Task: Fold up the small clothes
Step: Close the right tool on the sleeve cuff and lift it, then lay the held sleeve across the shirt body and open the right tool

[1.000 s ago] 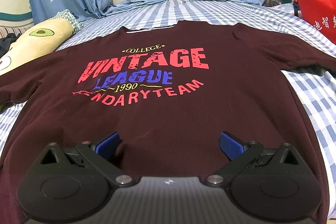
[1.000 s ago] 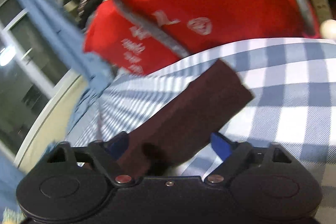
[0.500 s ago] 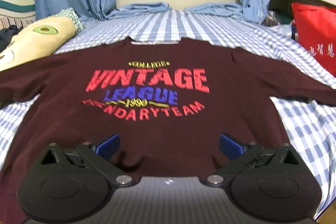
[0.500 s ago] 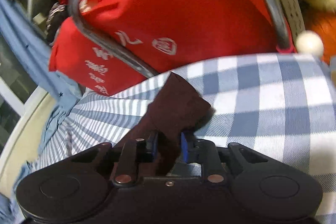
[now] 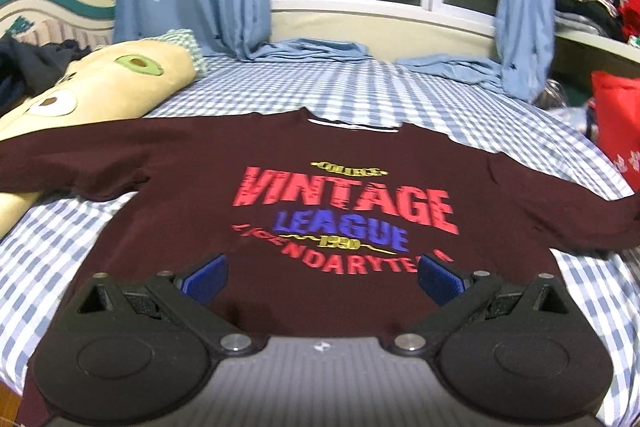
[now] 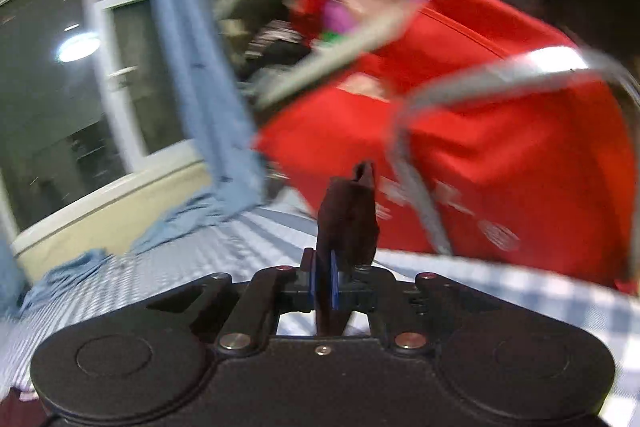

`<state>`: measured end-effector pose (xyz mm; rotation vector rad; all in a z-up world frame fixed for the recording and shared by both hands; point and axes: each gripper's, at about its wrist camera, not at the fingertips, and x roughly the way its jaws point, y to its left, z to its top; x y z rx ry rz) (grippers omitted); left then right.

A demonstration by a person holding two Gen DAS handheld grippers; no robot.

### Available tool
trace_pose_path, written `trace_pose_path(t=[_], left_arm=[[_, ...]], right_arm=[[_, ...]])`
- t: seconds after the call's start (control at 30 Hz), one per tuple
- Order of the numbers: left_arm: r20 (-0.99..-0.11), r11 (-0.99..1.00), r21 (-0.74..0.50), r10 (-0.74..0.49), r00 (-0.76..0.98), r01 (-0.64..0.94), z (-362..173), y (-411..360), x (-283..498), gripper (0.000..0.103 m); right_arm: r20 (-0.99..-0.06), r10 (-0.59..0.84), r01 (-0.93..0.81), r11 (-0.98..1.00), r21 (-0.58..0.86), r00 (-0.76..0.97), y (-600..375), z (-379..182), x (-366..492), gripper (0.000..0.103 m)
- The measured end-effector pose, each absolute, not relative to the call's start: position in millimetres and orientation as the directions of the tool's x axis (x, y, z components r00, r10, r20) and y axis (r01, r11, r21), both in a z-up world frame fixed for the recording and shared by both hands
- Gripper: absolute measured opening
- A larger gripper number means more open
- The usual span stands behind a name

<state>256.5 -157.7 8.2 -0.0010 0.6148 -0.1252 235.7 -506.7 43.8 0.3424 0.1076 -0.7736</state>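
Sleeve edge (image 6: 348,215) pinched in right tongs (image 6: 323,281), left tongs (image 5: 320,277) spread

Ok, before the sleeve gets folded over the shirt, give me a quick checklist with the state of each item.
1. Right gripper clamped on the sleeve: ok, jaws have just closed with the fabric between them.
2. Left gripper free: ok, jaws wide open, nothing between them.
3. Shirt spread flat, print up, on the bed: ok.
4. Other sleeve laid out: not ok, its end rests on the pillow.
5. Red bag clear of the raised sleeve: cannot tell, the view is blurred.
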Motion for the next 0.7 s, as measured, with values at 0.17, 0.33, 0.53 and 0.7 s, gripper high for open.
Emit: trace_pose_path(t=[0.17, 0.33, 0.53, 0.7], left_arm=[[-0.579, 0.996, -0.060, -0.084, 0.811, 0.060, 5.9, -127.8, 259.5, 0.102], [-0.580, 0.997, -0.083, -0.048, 0.813, -0.001, 3.5, -98.0, 260.1, 0.102], [-0.584, 0.992, -0.110, -0.019, 0.811, -0.056, -0.3, -68.5, 257.9, 0.102], [-0.594, 0.990, -0.105, 0.010, 0.804, -0.090, -4.6, -50.4, 257.1, 0.102]], right_arm=[[-0.158, -0.542, 0.564, 0.809, 0.166, 0.825, -447.0, 70.1, 278.7, 0.007], [-0.153, -0.371, 0.392, 0.909, 0.139, 0.916, -377.1, 84.5, 317.8, 0.006], [-0.208, -0.176, 0.210, 0.965, 0.157, 0.962, -285.0, 74.6, 357.1, 0.005], [-0.272, -0.080, 0.121, 0.983, 0.138, 0.959, -218.0, 50.2, 379.4, 0.005]])
